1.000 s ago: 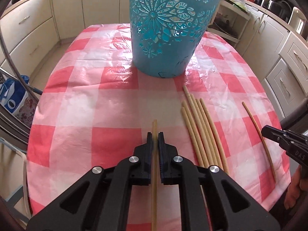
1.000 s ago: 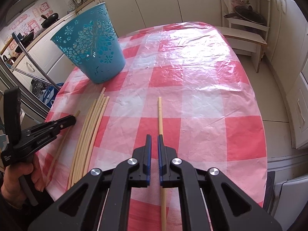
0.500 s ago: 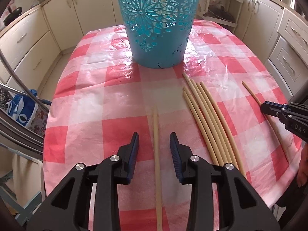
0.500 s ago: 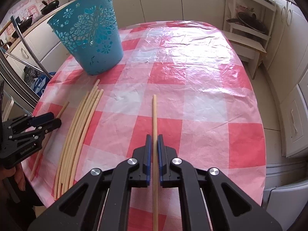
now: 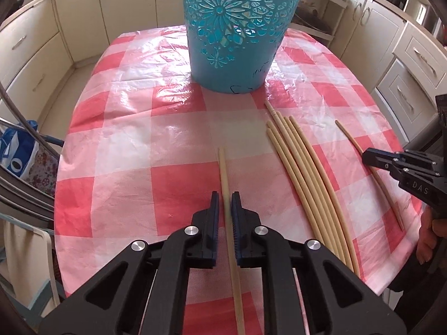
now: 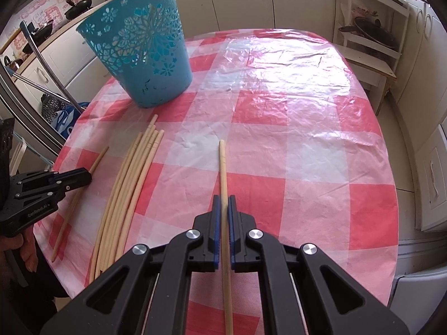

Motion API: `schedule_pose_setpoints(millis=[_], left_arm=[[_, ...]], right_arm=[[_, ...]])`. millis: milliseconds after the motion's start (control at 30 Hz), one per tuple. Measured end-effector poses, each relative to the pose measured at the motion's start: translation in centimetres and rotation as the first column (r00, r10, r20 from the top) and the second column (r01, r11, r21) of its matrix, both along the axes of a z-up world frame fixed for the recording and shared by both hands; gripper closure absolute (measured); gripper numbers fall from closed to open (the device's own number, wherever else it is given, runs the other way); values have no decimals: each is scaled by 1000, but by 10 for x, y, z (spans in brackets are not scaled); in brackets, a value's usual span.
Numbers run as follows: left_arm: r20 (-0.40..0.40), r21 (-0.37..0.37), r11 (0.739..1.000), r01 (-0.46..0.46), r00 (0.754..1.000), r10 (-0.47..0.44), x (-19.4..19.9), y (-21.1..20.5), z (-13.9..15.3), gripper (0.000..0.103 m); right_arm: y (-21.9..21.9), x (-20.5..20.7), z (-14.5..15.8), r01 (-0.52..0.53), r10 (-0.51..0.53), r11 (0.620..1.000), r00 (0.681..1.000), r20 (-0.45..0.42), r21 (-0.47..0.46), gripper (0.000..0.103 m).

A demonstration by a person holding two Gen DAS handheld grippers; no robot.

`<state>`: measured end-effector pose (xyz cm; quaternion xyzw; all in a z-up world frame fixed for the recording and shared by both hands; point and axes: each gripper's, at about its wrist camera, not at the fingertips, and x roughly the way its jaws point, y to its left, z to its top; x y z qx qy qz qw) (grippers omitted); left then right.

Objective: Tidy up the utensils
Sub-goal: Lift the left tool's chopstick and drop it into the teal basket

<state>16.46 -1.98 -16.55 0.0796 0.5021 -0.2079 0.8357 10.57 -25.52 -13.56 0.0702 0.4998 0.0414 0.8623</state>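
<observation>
My left gripper (image 5: 224,199) is shut on a long pale chopstick (image 5: 223,167) that points toward the blue cut-out basket (image 5: 237,28). My right gripper (image 6: 222,202) is shut on another chopstick (image 6: 222,167). A bundle of several chopsticks (image 5: 304,178) lies between the two grippers; it also shows in the right wrist view (image 6: 131,178). The basket (image 6: 139,44) stands at the table's far left in the right wrist view. The right gripper shows in the left wrist view (image 5: 368,157), and the left gripper in the right wrist view (image 6: 86,177).
The round table (image 6: 307,111) has a red and white checked cloth under clear plastic. Cream kitchen cabinets (image 5: 42,42) ring it. A low shelf with pans (image 6: 371,39) stands at the right. A metal rack and a blue bag (image 5: 16,153) stand at the left edge.
My left gripper opened around its chopstick half a second ago and has shut on it again. My right gripper stayed shut and closed on its chopstick, drawing nearer the basket.
</observation>
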Motion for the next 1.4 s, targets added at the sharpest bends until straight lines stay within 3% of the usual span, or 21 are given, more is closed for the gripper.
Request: schedule_pose_setpoints(millis=[100, 200, 333, 433, 567, 633, 667, 833, 867, 967, 1067, 1267, 1400], left_arm=[[37, 62, 998, 32, 999, -35, -2, -9, -1, 96], [20, 37, 998, 58, 998, -59, -3, -11, 2, 98], [62, -143, 988, 57, 997, -49, -11, -4, 41, 98], [198, -306, 946, 101, 979, -41, -15, 1, 96, 99], [440, -466, 865, 187, 897, 43, -16, 9, 171, 98], [528, -493, 846, 203, 842, 105, -6, 6, 194, 98], [555, -503, 842, 198, 820, 139, 4, 3, 202, 98], [561, -599, 791, 123, 769, 306, 65, -8, 214, 98], [566, -612, 784, 103, 750, 343, 74, -10, 215, 98], [606, -606, 793, 63, 683, 409, 95, -19, 216, 98], [614, -586, 810, 7, 656, 439, 118, -26, 205, 98], [580, -549, 833, -68, 686, 439, 144, -33, 178, 98], [590, -481, 874, -63, 714, 376, 139, -43, 159, 98]], right_arm=[[4, -1, 0, -14, 14, 999, 1000, 3, -34, 97], [2, -1, 1, -7, 8, 1000, 1000, 2, -16, 97], [-6, 0, 1, 17, -17, 998, 1000, 4, 67, 97], [-10, -1, 2, 31, -31, 992, 1000, 4, 124, 97], [-8, -1, 4, 30, -32, 989, 999, 10, 145, 97], [-9, -2, 4, 34, -36, 987, 999, 9, 157, 97], [-9, -2, 3, 37, -38, 986, 999, 7, 161, 97], [-14, -4, 4, 48, -52, 984, 999, 17, 171, 97], [-14, -4, 4, 49, -53, 984, 998, 18, 172, 97], [-16, -3, 2, 51, -54, 982, 998, 12, 182, 97], [-14, -1, 1, 46, -48, 982, 999, 9, 184, 97], [-16, 6, 1, 51, -53, 981, 999, 7, 185, 97], [-15, 12, 0, 48, -49, 984, 999, 5, 171, 97]])
